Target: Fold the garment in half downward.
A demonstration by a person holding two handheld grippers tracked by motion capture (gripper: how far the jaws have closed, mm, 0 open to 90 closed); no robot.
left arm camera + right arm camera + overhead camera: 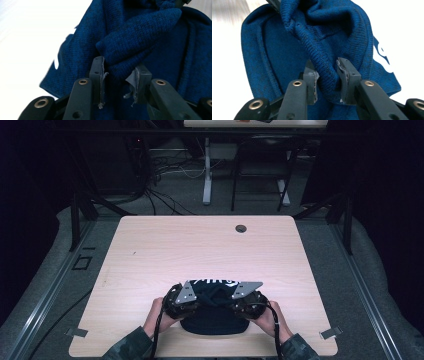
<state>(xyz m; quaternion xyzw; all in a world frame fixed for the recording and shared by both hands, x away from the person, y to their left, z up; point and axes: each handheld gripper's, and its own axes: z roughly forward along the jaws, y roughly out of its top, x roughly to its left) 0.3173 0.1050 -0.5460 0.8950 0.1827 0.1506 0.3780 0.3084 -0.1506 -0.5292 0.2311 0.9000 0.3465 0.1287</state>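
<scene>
A dark blue knit cloth (215, 322) with white lettering lies bunched on the pale wooden table (200, 245) near its front edge. My left gripper (199, 303) holds the cloth from the left and my right gripper (235, 304) from the right, a hand behind each. In the left gripper view a thick rolled fold of the cloth (140, 32) sits between the pads of the left gripper (119, 72), touching both. In the right gripper view a ribbed fold of the cloth (322, 50) fills the gap between the pads of the right gripper (327, 72).
A round cable hole (241, 228) sits near the table's far edge. Metal brackets (77, 332) mark the front corners. Beyond the table stand the legs of another desk (207, 180) and loose cables (165, 175) on the floor. Dark frame posts flank the table.
</scene>
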